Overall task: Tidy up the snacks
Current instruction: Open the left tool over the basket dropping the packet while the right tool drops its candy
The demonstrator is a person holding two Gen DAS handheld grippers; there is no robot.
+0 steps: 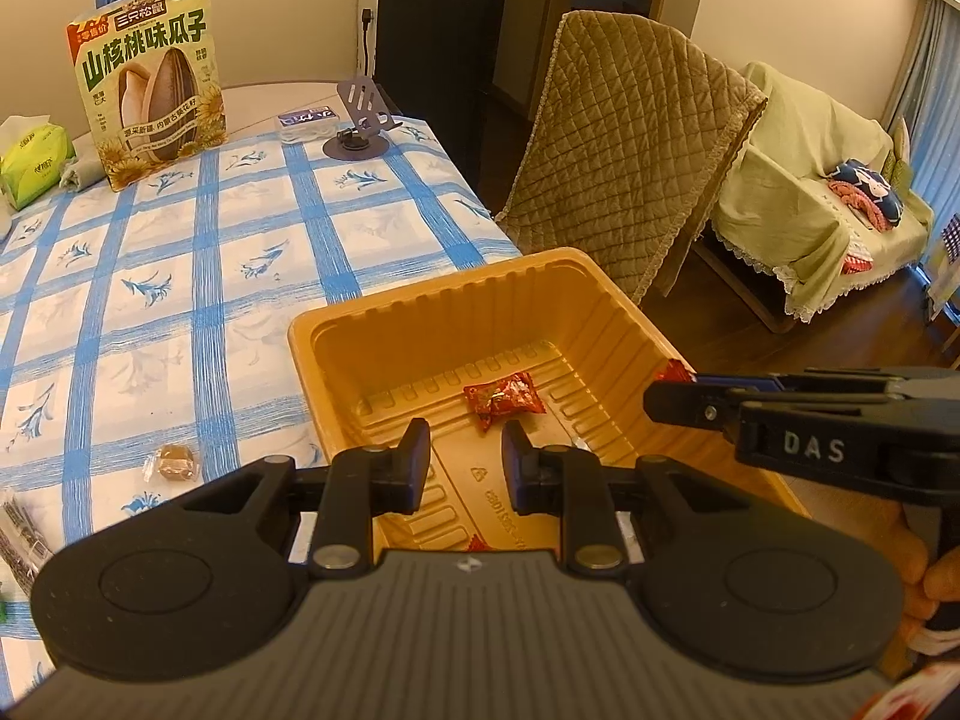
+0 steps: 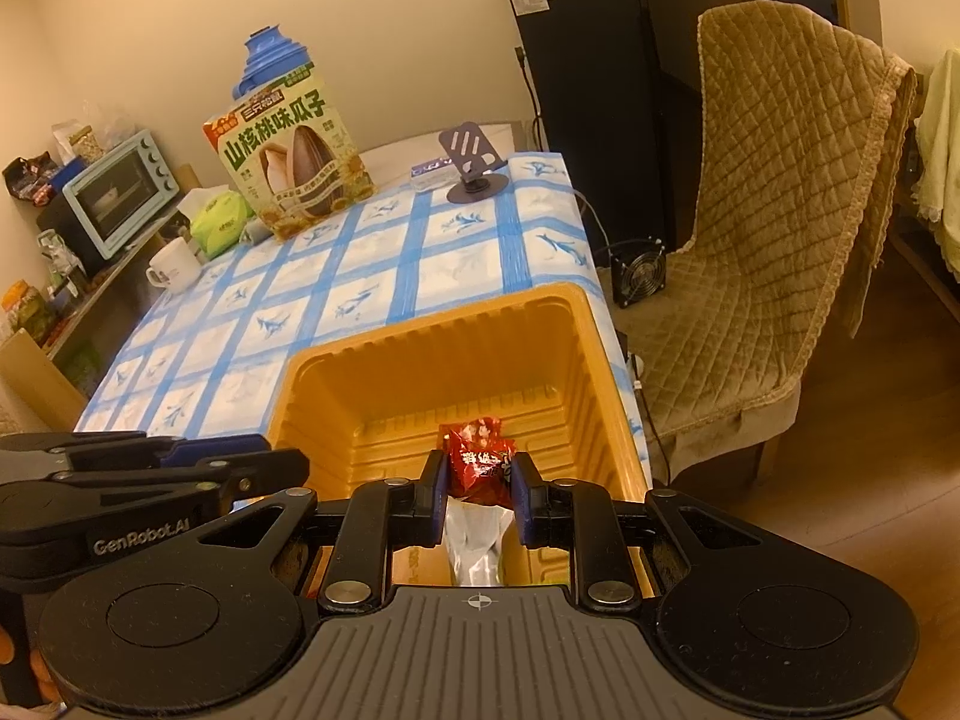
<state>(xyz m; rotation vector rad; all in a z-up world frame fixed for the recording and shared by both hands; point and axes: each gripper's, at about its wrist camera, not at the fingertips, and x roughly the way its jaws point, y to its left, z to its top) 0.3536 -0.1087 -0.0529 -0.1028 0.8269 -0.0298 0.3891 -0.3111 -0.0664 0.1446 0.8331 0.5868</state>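
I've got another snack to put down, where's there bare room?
Bare patches: the orange plastic tray's ribbed floor around the red-wrapped candy, and the blue-checked tablecloth between tray and sunflower-seed bag. Crowded: the tray's near end, under both grippers.

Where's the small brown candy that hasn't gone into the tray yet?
In the left wrist view, the brown candy lies on the checked tablecloth, left of the orange tray and just ahead of the left gripper.

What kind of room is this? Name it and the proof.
Probably a home dining and living area: a blue-checked tablecloth-covered table, a tan quilted chair cover, a pale blue countertop toaster oven and a cloth-draped sofa.
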